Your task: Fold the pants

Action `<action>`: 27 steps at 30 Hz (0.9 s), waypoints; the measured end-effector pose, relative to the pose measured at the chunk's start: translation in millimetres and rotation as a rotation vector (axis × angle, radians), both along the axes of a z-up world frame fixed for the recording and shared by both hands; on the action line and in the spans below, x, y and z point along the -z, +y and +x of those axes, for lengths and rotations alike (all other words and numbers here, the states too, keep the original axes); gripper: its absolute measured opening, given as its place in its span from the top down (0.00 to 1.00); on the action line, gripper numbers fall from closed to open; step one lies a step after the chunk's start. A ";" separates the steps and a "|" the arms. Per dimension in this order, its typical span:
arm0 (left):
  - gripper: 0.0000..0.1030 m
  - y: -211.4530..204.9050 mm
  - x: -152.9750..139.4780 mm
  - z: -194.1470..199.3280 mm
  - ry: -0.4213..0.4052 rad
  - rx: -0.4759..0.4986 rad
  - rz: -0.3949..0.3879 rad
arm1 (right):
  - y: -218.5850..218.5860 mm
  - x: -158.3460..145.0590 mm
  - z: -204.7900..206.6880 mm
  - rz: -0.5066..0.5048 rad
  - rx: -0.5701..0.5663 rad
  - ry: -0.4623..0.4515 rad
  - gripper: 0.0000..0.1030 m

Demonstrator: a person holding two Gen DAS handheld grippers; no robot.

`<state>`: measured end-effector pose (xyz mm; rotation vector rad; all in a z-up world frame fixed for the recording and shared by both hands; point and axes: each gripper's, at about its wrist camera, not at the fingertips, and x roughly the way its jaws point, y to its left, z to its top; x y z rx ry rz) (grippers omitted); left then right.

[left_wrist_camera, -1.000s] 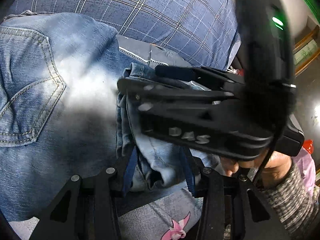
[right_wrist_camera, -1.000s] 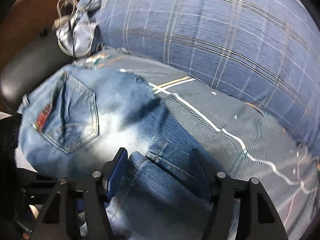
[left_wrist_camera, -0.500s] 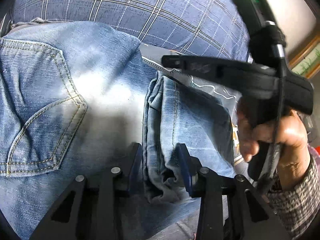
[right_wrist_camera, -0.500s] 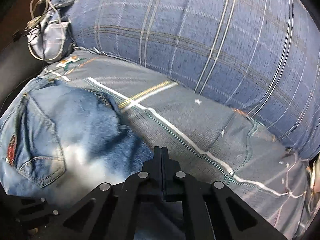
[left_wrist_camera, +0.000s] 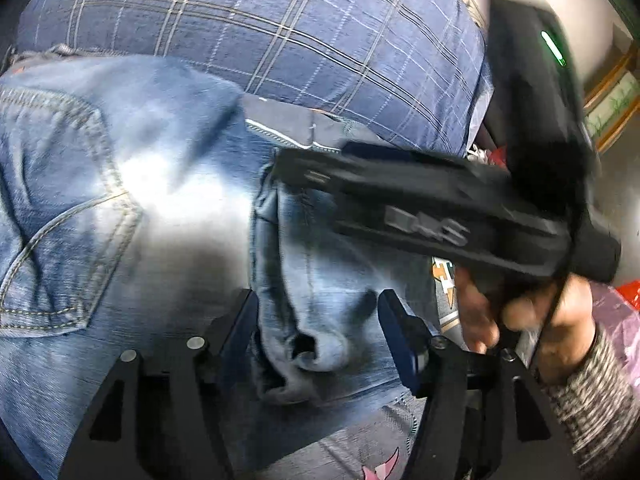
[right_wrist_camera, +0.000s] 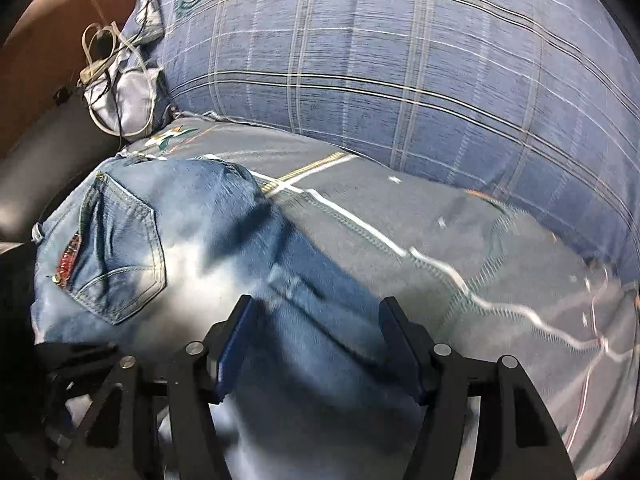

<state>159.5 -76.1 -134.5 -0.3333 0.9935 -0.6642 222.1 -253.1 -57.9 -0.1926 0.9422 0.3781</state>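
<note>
Blue denim pants (left_wrist_camera: 120, 200) lie folded on a grey patterned bed sheet, back pocket (left_wrist_camera: 52, 216) up. The leg hems (left_wrist_camera: 312, 312) lie bunched on the seat of the pants. My left gripper (left_wrist_camera: 318, 320) is open, its fingers either side of the hem bundle. The other tool's black body (left_wrist_camera: 440, 208) crosses above the hems, held in a hand (left_wrist_camera: 520, 312). In the right wrist view the pants (right_wrist_camera: 192, 248) fill the lower left, pocket (right_wrist_camera: 116, 248) showing. My right gripper (right_wrist_camera: 318, 328) is open just over the denim.
A large blue plaid pillow (right_wrist_camera: 400, 60) lies behind the pants, and shows in the left wrist view (left_wrist_camera: 260, 28). The grey sheet with white stitching (right_wrist_camera: 460, 240) extends right. A white cable on a small pouch (right_wrist_camera: 116, 92) sits far left by a dark padded edge (right_wrist_camera: 36, 168).
My left gripper has opened and let go of the hem bundle. My right gripper, shut half a second ago, has opened and come back down over the pants.
</note>
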 end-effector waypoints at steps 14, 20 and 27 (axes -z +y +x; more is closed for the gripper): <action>0.95 29.6 -21.2 9.8 0.002 -0.072 0.080 | 43.0 -5.4 27.4 -0.079 -0.093 0.084 0.78; 0.94 40.0 -2.6 8.4 0.047 -0.088 0.136 | 60.7 21.3 46.0 -0.050 -0.079 0.146 0.71; 0.86 52.9 -50.1 -3.4 0.003 -0.056 0.086 | 13.8 -33.7 3.8 0.136 0.002 -0.007 0.47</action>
